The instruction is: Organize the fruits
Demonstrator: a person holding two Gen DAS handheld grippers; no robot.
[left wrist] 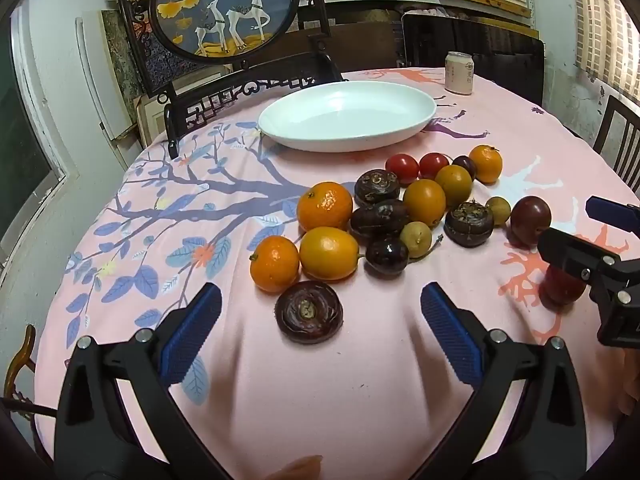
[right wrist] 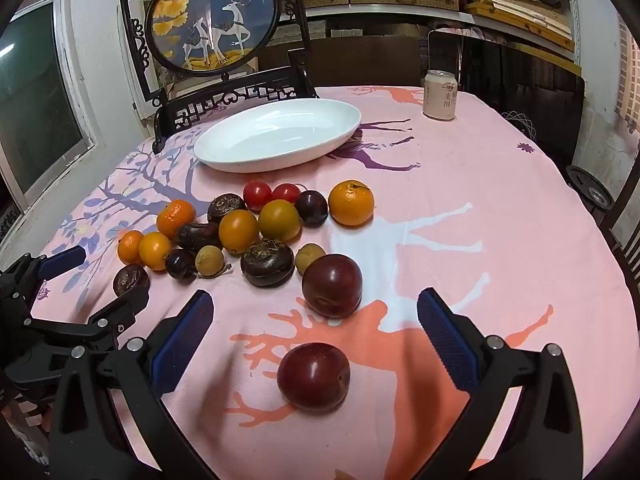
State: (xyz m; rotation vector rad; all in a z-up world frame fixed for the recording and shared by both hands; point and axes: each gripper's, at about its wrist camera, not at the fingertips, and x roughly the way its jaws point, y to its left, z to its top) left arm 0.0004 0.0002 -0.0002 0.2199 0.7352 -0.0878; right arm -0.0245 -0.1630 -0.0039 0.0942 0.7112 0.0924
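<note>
Several fruits lie in a loose pile on the pink tablecloth: oranges [left wrist: 324, 205], cherry tomatoes [left wrist: 401, 167], dark water chestnuts [left wrist: 376, 187] and small yellow fruits. A white oval dish [left wrist: 347, 120] stands empty behind them; it also shows in the right wrist view [right wrist: 278, 134]. My left gripper [left wrist: 320, 312] is open, and one dark water chestnut [left wrist: 308, 311] lies between its fingers. My right gripper [right wrist: 314, 320] is open around a dark red plum [right wrist: 314, 376]. A second plum [right wrist: 332, 285] lies just beyond it.
A pale drink can [right wrist: 440, 95] stands at the table's far right. A carved black stand with a round deer painting [right wrist: 212, 20] sits at the far left edge. Dark chairs and shelves stand behind the table.
</note>
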